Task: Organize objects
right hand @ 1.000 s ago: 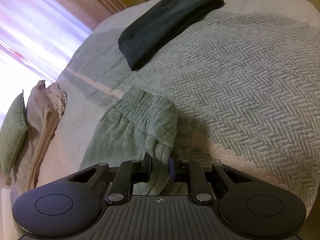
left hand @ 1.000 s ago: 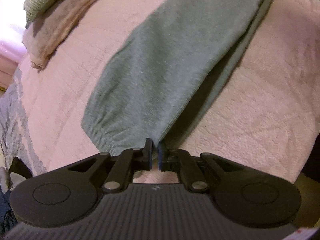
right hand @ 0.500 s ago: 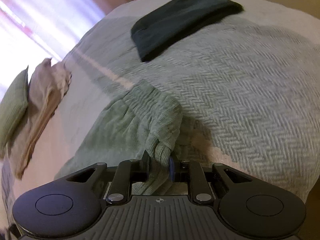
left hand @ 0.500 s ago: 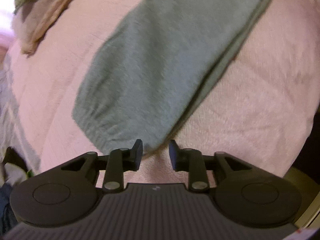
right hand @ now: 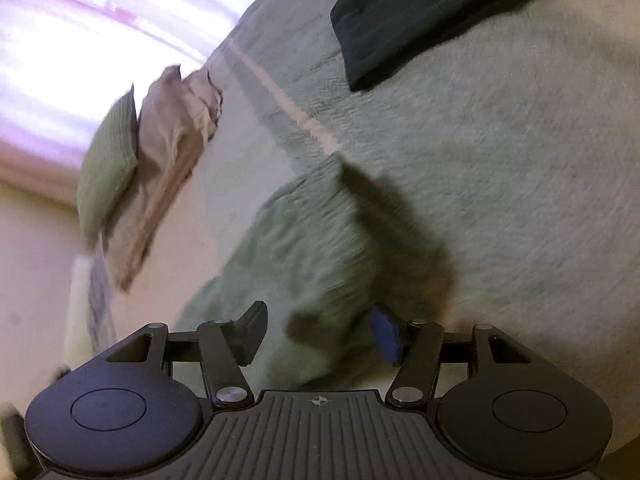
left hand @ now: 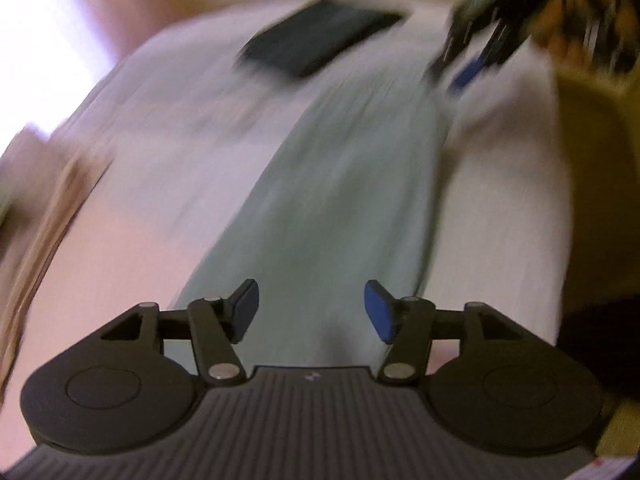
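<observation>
A grey-green folded sweatpants leg (left hand: 340,208) lies lengthwise on the bed, blurred in the left wrist view. My left gripper (left hand: 311,310) is open and empty above its near end. My right gripper (right hand: 318,334) is open just above the other end of the green garment (right hand: 304,248), which lies bunched below the jaws. The right gripper also shows in the left wrist view (left hand: 476,56), open above the far end.
A dark folded garment (right hand: 432,16) lies farther back on the grey herringbone blanket (right hand: 500,168); it also shows in the left wrist view (left hand: 320,40). A beige garment (right hand: 172,160) and a green pillow (right hand: 108,168) lie at the left. Pink bedding (left hand: 120,240) is beside the pants.
Both grippers have opened and let go of the green garment. The left gripper has swung up so its view now runs along the bed; the right has lifted slightly.
</observation>
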Demonstrator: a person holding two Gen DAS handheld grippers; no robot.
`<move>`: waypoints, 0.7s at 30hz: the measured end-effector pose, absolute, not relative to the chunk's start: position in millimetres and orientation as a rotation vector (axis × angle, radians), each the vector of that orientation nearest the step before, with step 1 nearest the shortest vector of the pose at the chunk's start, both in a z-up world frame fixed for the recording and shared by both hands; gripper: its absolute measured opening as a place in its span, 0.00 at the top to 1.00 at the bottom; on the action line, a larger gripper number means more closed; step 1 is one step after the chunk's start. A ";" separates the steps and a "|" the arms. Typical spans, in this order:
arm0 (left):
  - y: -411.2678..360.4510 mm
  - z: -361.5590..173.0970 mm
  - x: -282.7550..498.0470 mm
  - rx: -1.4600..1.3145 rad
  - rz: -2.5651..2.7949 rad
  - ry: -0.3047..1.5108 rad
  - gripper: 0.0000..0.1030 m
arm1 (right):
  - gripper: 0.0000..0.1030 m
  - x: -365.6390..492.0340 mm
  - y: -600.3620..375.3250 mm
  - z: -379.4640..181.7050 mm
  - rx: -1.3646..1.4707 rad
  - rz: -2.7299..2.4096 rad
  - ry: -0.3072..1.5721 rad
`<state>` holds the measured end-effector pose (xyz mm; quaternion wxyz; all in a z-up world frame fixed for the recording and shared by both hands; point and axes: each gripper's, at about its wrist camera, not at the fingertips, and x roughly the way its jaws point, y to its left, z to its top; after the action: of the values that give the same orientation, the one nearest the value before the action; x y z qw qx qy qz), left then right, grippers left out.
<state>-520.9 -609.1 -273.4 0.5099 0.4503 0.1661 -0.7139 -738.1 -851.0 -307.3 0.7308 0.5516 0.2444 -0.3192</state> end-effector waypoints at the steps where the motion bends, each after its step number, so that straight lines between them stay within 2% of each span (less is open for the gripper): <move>1: -628.6 -272.6 -544.1 1.063 -1.765 0.392 0.40 | 0.46 -747.3 -857.2 -303.8 1.165 -0.713 0.581; 2: -647.5 -273.5 -566.2 1.047 -1.810 0.383 0.36 | 0.46 -755.8 -862.0 -301.3 1.129 -0.727 0.608; 8: -735.0 -305.7 -651.3 1.149 -1.888 0.344 0.37 | 0.45 -809.8 -884.9 -310.0 1.099 -0.802 0.640; 9: -743.4 -314.3 -659.1 1.181 -1.878 0.341 0.40 | 0.45 -814.5 -886.0 -312.4 1.098 -0.808 0.639; 10: -746.7 -321.9 -663.9 1.216 -1.867 0.343 0.55 | 0.45 -818.5 -886.7 -315.4 1.101 -0.808 0.639; 13: -747.7 -325.8 -667.5 1.270 -1.856 0.328 0.80 | 0.45 -819.6 -886.6 -322.4 1.112 -0.769 0.646; 21: -766.6 -258.9 -599.2 1.033 -1.691 0.402 0.82 | 0.45 -766.2 -894.0 -327.0 1.078 -0.430 0.585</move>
<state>-599.2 -766.6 -258.9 0.5312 0.4328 0.1686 -0.7086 -766.2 -894.0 -327.0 0.7961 0.5020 0.2723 -0.2003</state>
